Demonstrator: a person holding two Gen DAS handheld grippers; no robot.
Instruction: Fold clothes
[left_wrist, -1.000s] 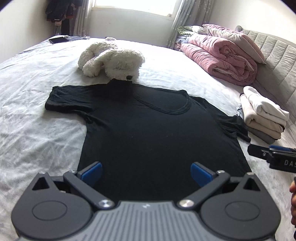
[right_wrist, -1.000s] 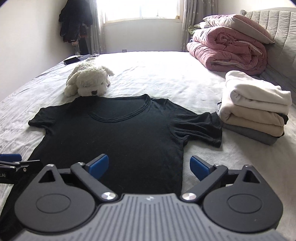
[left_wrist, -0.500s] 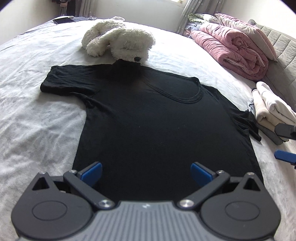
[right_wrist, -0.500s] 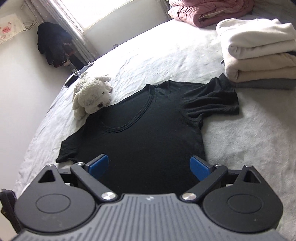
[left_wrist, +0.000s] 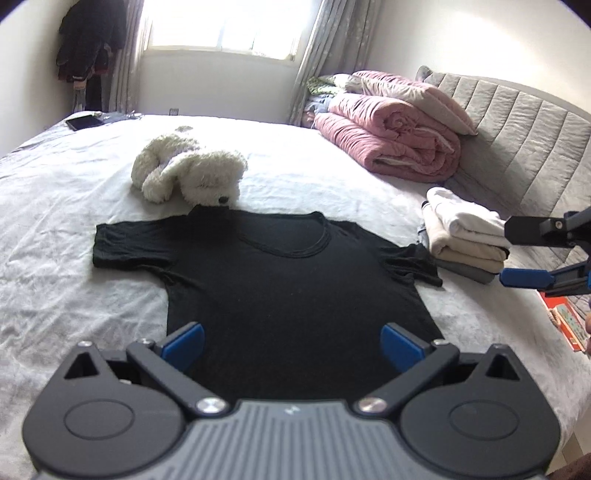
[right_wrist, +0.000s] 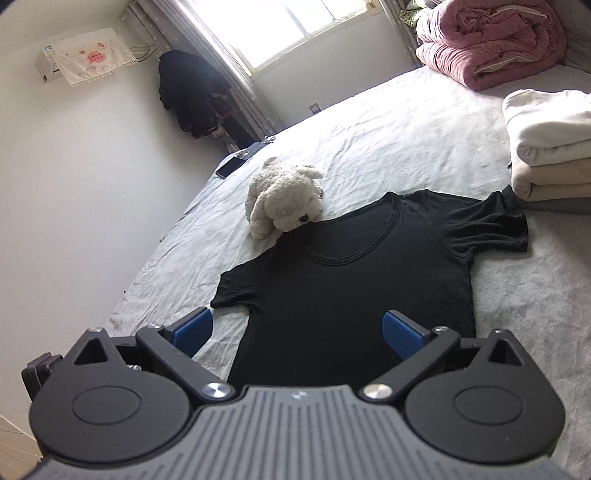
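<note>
A black T-shirt (left_wrist: 291, 288) (right_wrist: 354, 295) lies flat and face up on the white bed sheet, both sleeves spread out, collar toward the far side. My left gripper (left_wrist: 293, 345) hovers open above the shirt's lower hem with nothing between its blue pads. My right gripper (right_wrist: 297, 332) is open too, raised and tilted over the hem. In the left wrist view, the right gripper (left_wrist: 511, 251) shows at the right edge, open and rolled on its side, in front of the folded stack.
A white plush dog (left_wrist: 188, 173) (right_wrist: 284, 201) touches the shirt's collar. A stack of folded light clothes (left_wrist: 465, 236) (right_wrist: 550, 147) sits beside the right sleeve. A rolled pink quilt (left_wrist: 391, 136) lies by the grey headboard (left_wrist: 524, 122). A phone (left_wrist: 83, 122) lies at the far corner.
Both grippers have lifted and pulled back from the shirt. The right one has rolled further sideways and risen in the left view. The shirt has not moved.
</note>
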